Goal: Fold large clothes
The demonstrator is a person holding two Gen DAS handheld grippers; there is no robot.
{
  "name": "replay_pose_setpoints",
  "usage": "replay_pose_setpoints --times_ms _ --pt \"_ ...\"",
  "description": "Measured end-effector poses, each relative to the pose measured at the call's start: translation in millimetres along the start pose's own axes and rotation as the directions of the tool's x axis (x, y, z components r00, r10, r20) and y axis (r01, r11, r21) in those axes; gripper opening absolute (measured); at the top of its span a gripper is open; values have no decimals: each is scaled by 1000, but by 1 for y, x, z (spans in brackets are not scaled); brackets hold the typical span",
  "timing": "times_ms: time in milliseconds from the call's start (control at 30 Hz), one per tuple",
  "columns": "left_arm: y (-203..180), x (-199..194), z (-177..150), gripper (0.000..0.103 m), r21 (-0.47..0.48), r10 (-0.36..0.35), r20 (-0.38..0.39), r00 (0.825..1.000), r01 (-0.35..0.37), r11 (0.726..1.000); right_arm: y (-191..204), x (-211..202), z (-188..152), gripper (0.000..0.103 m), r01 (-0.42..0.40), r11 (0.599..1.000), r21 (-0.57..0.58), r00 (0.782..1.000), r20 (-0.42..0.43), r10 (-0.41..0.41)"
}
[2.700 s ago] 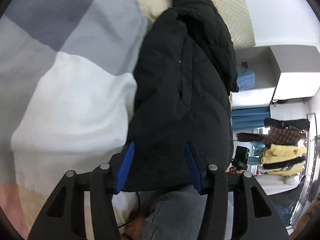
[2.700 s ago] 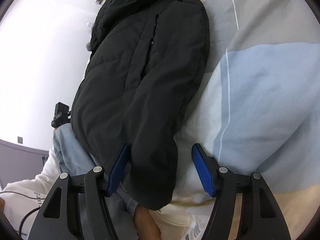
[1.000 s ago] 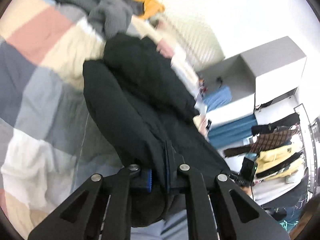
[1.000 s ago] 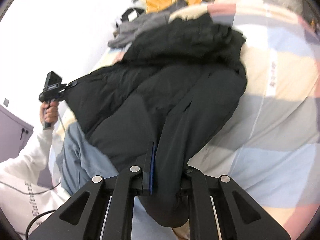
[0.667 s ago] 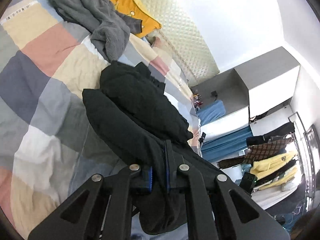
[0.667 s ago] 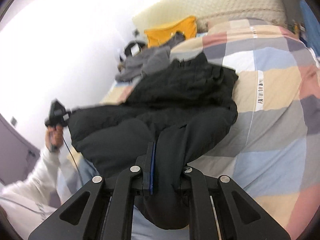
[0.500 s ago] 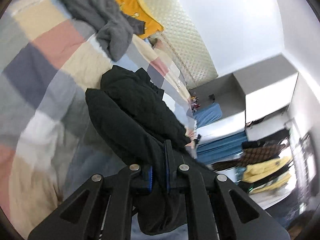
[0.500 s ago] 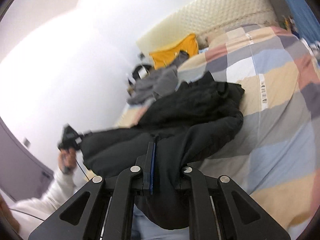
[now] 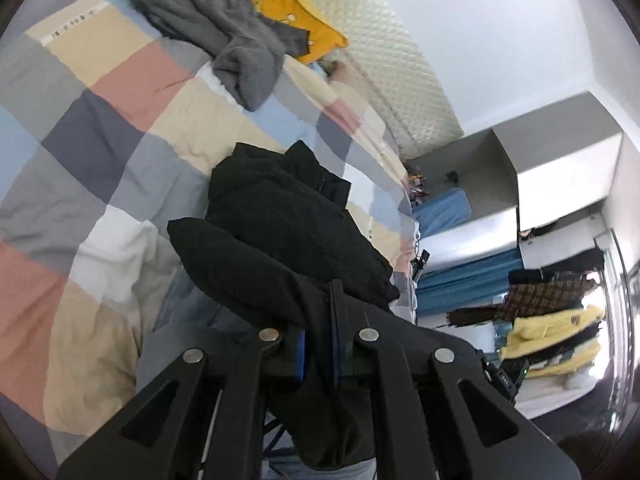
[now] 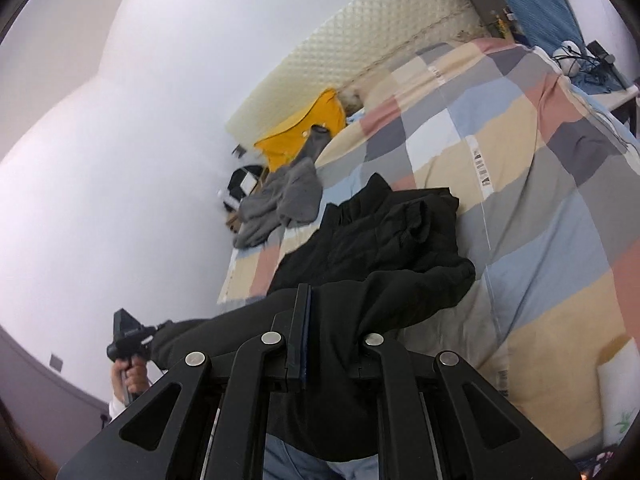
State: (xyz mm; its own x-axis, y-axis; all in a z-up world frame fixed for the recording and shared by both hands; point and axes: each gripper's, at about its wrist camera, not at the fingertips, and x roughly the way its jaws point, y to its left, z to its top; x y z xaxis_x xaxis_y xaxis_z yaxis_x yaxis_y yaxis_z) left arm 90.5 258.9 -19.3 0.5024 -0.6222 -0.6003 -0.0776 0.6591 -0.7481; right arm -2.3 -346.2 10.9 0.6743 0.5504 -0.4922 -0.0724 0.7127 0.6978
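A black padded jacket [image 9: 280, 232] lies on a checked quilt [image 9: 120, 128], its near hem lifted off the bed. My left gripper [image 9: 318, 354] is shut on the hem at one corner. My right gripper [image 10: 320, 344] is shut on the hem at the other corner; the jacket [image 10: 384, 240] stretches from it back to the quilt [image 10: 540, 208]. The hem hangs taut between the two grippers, and the left gripper [image 10: 128, 340] shows in a hand at the left of the right wrist view. The far part with the collar still rests on the bed.
A grey fleece garment [image 9: 216, 40] and a yellow garment [image 9: 304, 20] lie near the quilted headboard [image 9: 392, 64]. A grey cabinet [image 9: 552, 160] and a rack of hanging clothes [image 9: 552, 320] stand beside the bed. A white wall [image 10: 120, 140] is on the other side.
Both grippers went from open around the hem to shut on it, then rose and pulled back. The jacket's near half has lifted off the bed.
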Motion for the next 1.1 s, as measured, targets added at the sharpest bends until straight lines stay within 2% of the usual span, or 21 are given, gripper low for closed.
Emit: replay_pose_setpoints --times_ms 200,333,533,633,833,1033,1100 --pt "13 19 28 9 -64 50 -6 999 -50 997 -8 23 25 8 -1 1000 26 1000 29 1" --pt "3 32 44 10 -43 92 -5 996 -92 995 -18 42 49 8 12 998 60 999 50 -15" --pt "-17 55 76 10 -2 148 28 989 -148 989 -40 87 90 8 47 995 92 990 128 -59" --pt "-23 77 93 14 28 197 38 980 -198 980 -52 112 98 8 86 989 123 981 163 -106" --pt "-7 111 119 14 -20 289 17 957 -289 957 -84 166 112 8 94 982 161 980 160 -120" --pt "-14 140 135 14 26 356 18 934 -357 934 -99 193 120 7 171 981 94 972 146 -184" --pt "-13 150 142 14 15 375 14 927 -375 927 -103 200 123 7 187 980 73 971 137 -195"
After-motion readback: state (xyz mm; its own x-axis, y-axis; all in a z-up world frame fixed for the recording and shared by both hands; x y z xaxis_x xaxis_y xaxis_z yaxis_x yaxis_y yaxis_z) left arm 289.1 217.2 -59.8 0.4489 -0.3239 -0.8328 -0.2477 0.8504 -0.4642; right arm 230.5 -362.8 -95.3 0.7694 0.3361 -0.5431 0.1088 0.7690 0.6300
